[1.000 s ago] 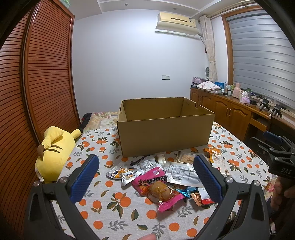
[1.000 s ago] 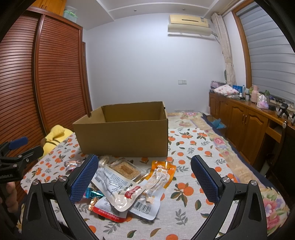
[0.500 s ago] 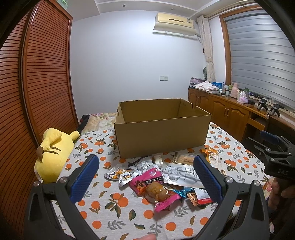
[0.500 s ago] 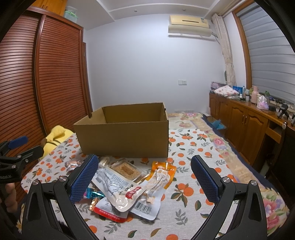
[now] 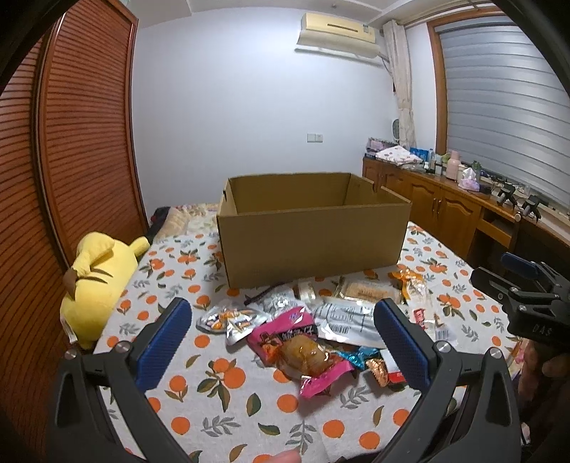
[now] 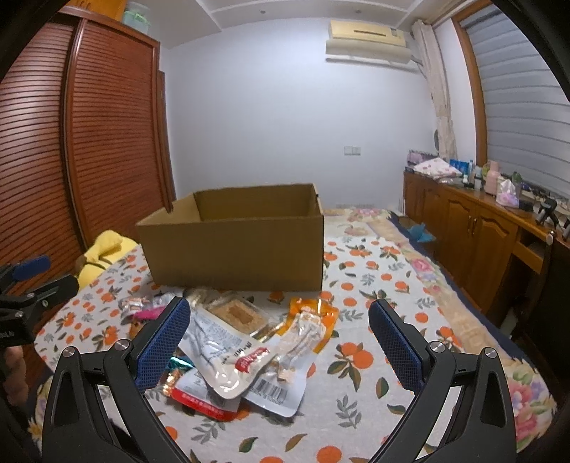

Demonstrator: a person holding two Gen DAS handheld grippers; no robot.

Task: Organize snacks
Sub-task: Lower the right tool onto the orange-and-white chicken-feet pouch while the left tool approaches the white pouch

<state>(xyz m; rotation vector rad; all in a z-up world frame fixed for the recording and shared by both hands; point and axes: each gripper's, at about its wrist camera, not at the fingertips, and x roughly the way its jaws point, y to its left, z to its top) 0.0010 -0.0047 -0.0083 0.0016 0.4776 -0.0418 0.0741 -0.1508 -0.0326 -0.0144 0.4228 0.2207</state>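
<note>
Left tool [image 5: 281, 334] is hovering above the near edge of the snack pile, fingers spread wide and gripping nothing, pointing level toward the box. Right tool [image 6: 278, 333] is doing the same from the other side: fingers spread wide, nothing between them, hanging over the packets. Each tool is showing at the edge of the other's view, with part of a hand under it; a fingertip is peeking in at the bottom of the left view.

Snacks are lying in a loose overlapping heap on the bed, just in front of the cardboard box [image 5: 313, 242]. Pink packet [image 5: 302, 350] with a brown piece inside is sitting nearest the left tool, small silver packets [image 5: 231, 318] just to its left. White-and-silver pouch [image 6: 228, 352] is lying across the middle, orange packet [image 6: 310, 326] beside it, clear tray of biscuits [image 6: 237, 315] closer to the box. Box is standing open-topped; its floor is hidden from here.

Surface is a bedspread [image 5: 221, 377] printed with oranges and leaves. Yellow plush toy [image 5: 98, 277] is lying at the left edge against the slatted wooden wardrobe [image 5: 82, 142]. Wooden cabinet [image 6: 473, 235] with bottles and clutter is running along the right wall under a shuttered window; air conditioner [image 5: 338, 34] is mounted high on the white back wall.
</note>
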